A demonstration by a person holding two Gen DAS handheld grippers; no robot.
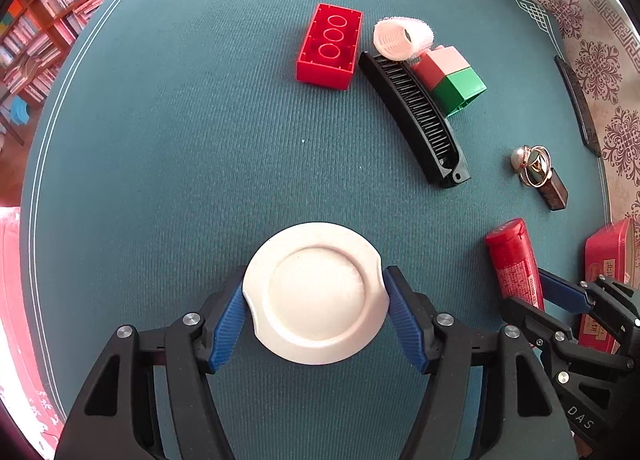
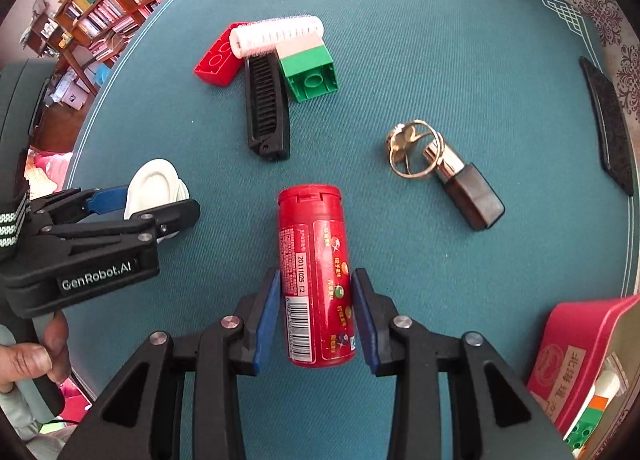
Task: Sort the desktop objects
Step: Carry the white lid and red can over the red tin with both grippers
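My left gripper [image 1: 316,292] is shut on a white round dish [image 1: 316,296], its blue pads pressing on the rim from both sides. The right wrist view shows that gripper [image 2: 148,204] at the left with the dish [image 2: 154,184] in it. My right gripper [image 2: 318,292] is shut on a red cylindrical canister [image 2: 316,272] that lies lengthwise between the pads. In the left wrist view the canister [image 1: 514,260] and right gripper [image 1: 540,296] are at the lower right. Both point steeply down at the teal mat [image 1: 180,160].
At the far side lie a red brick [image 1: 330,46], a pink hair roller [image 1: 402,38], a black comb [image 1: 416,116] and a pink-and-green brick [image 1: 452,76]. A gold ring [image 2: 414,148] and a dark small bottle [image 2: 472,192] lie to the right. A red tin [image 2: 576,360] stands at the lower right.
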